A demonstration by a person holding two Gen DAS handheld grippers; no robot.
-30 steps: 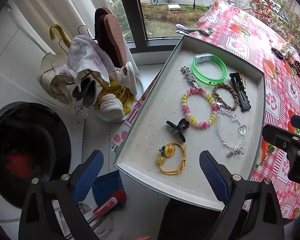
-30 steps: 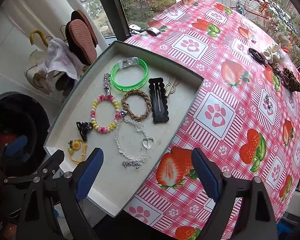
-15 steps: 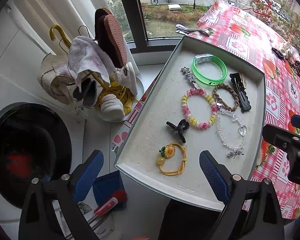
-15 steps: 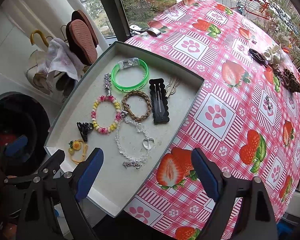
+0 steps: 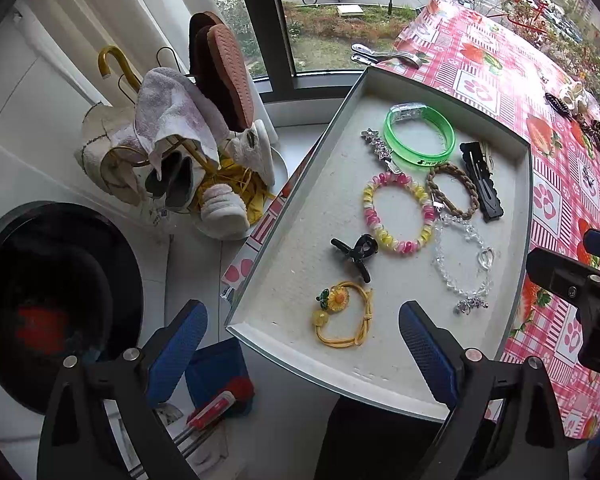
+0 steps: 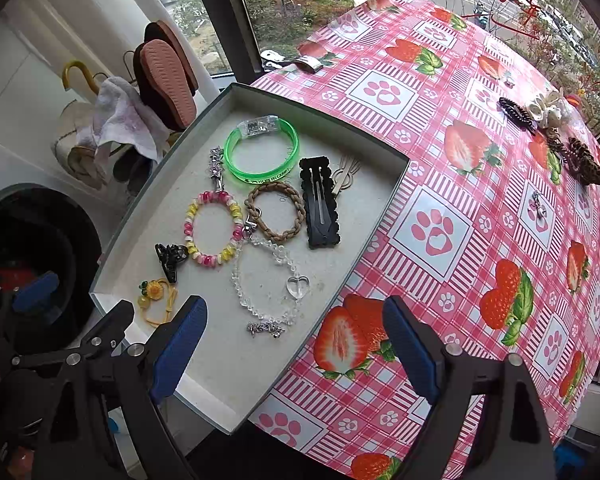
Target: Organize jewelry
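Most pieces already lie in the tray (image 6: pixel 112 248); several others (image 6: pixel 555 136) wait at two o'clock on the tablecloth (image 6: pixel 479 220). Left gripper (image 5: pixel 300 344) and right gripper (image 6: pixel 296 344) are both wide, empty.

Left claw (image 5: pixel 300 344), jaws wide apart, above the near edge of a grey tray (image 5: pixel 300 240) — inside lie a green bangle (image 5: pixel 419 136), pink-yellow bead bracelet (image 5: pixel 397 212), black hair clip (image 5: pixel 353 254) and yellow sunflower tie (image 5: pixel 341 312).

Tray (image 6: pixel 383 200): near end bare past yellow flower hair tie (image 6: pixel 156 300); far half crowded, bracelets touching; tablecloth (image 6: pixel 479 240) beside tray bare.
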